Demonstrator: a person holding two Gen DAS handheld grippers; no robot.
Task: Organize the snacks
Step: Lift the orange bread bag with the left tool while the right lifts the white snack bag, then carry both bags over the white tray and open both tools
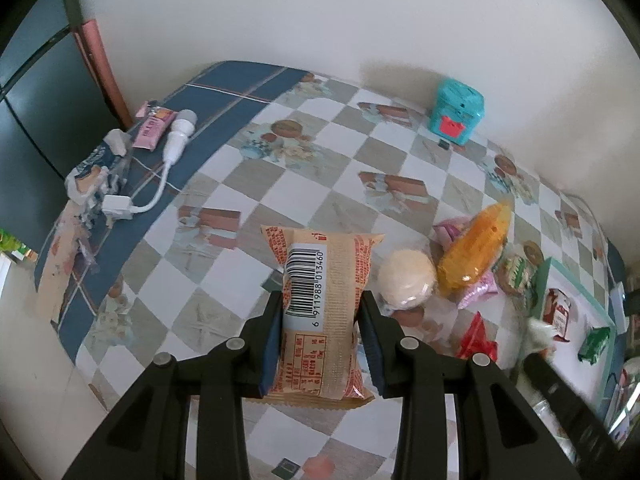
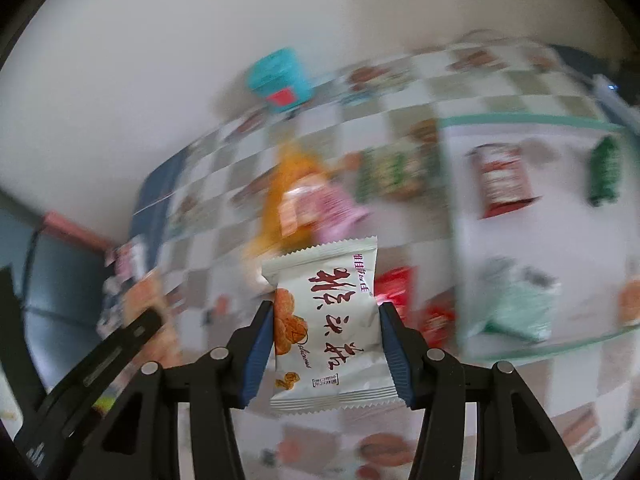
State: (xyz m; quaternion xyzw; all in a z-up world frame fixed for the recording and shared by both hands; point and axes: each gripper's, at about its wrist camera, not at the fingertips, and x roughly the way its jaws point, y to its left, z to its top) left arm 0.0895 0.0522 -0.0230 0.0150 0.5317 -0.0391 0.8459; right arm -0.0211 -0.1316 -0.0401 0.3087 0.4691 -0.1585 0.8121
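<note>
Left claw (image 1: pixel 320 320) pinching tan barcode packet (image 1: pixel 322 312); right claw (image 2: pixel 326 332) pinching white snack packet (image 2: pixel 332 328).

Soft, even daylight; left wrist view sharp; right wrist view motion-smeared; fisheye bending and dark corners throughout.

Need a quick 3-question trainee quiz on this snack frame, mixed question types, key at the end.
1. True or false: the left gripper holds nothing.
2. The packet in the right gripper is mainly: A) white B) blue C) black
3. Fill in: the teal box stands at the table's far edge, against the ____.

Key: 1 false, it is shut on the barcode packet; 2 A, the white packet; 3 wall.
</note>
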